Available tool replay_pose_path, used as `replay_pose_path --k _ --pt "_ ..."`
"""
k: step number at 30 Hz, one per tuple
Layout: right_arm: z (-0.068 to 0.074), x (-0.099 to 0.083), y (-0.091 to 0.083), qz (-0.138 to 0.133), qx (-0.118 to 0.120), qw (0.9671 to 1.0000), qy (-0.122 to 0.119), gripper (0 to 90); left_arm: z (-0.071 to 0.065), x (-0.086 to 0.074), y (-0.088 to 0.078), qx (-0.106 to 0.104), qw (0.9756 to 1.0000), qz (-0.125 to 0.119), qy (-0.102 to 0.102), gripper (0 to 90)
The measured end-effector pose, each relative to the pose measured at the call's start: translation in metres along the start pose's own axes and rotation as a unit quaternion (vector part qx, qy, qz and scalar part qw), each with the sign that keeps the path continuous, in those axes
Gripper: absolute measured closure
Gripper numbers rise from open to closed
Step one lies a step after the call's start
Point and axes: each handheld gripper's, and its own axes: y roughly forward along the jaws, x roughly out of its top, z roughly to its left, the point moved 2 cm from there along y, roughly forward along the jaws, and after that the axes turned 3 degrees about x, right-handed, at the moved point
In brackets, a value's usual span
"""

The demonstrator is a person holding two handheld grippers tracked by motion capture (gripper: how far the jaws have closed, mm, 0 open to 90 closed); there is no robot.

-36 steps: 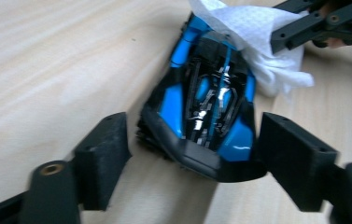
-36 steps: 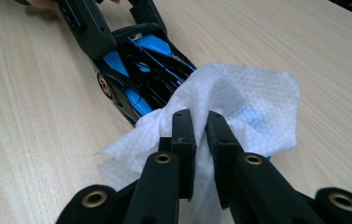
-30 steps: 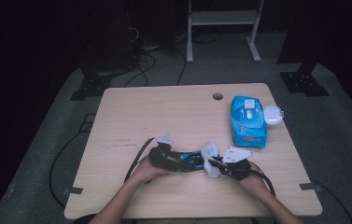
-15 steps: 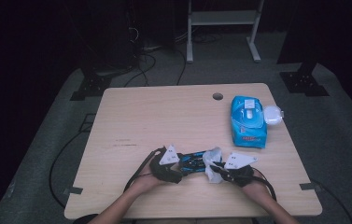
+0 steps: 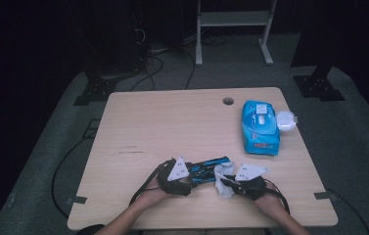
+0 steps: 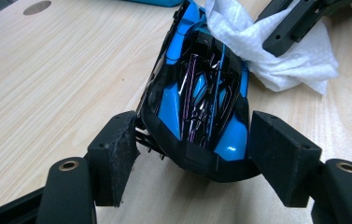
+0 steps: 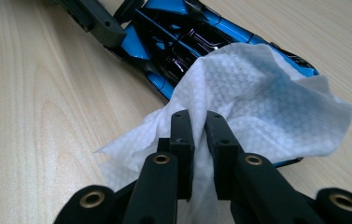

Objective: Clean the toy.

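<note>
Toy car [image 6: 201,93] on the table [image 5: 172,127], well nearer the person than the wipes pack [image 5: 259,127]. Both grippers have rolled plates-up since a second ago. Left gripper [image 6: 192,140] fingers spread astride the car's end; right gripper [image 7: 197,135] fingers pinch a white wipe [image 7: 257,88] draped over the car, probably for wiping.

Table [image 5: 172,127]: pale wood-grain top, looking smooth and matt.
Toy car [image 6: 201,98]: hard plastic in blue and black, gleaming glossy and catching reflections.
Wipe [image 7: 262,98]: thin white paper-like cloth, showing an embossed, crumpled texture.
Wipes pack [image 5: 259,127]: blue film, shining slightly, near the right edge.
Left gripper [image 6: 197,158]: matt black, its pads looking rough.
</note>
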Motion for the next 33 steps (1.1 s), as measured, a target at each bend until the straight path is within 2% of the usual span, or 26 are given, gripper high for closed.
replay_pose_path --k 2,9,11,17,20,24,29,33 --pt "0.000 -0.001 0.000 0.000 0.000 1.0000 0.002 82.2 -0.002 0.000 -0.001 0.002 0.9999 -0.005 0.010 39.0" --pt "0.000 -0.002 0.000 0.003 0.001 1.0000 0.004 82.2 -0.009 0.000 -0.002 0.026 0.9991 -0.013 0.031 41.4" --pt "0.000 -0.002 0.000 0.004 0.003 1.0000 0.005 82.2 -0.012 -0.001 -0.003 0.038 0.9981 -0.018 0.045 43.3" --pt "-0.001 -0.002 -0.002 0.018 0.013 0.9997 0.009 82.1 -0.020 0.000 -0.004 0.056 0.9959 -0.023 0.068 43.6" --pt "-0.005 -0.002 -0.008 0.017 0.018 0.9995 0.019 82.1 -0.024 -0.001 -0.004 0.065 0.9940 -0.027 0.084 43.8" --pt "-0.020 0.002 -0.026 -0.008 -0.004 0.9993 0.037 82.1 -0.031 0.000 -0.005 0.074 0.9905 -0.031 0.112 43.9" --pt "-0.037 0.011 -0.037 -0.013 -0.010 0.9993 0.033 81.8 -0.035 -0.001 -0.007 0.081 0.9884 -0.031 0.125 43.8" --pt "-0.036 0.013 -0.039 -0.009 0.001 0.9997 0.021 81.7 -0.040 -0.001 -0.009 0.085 0.9854 -0.032 0.144 43.4"
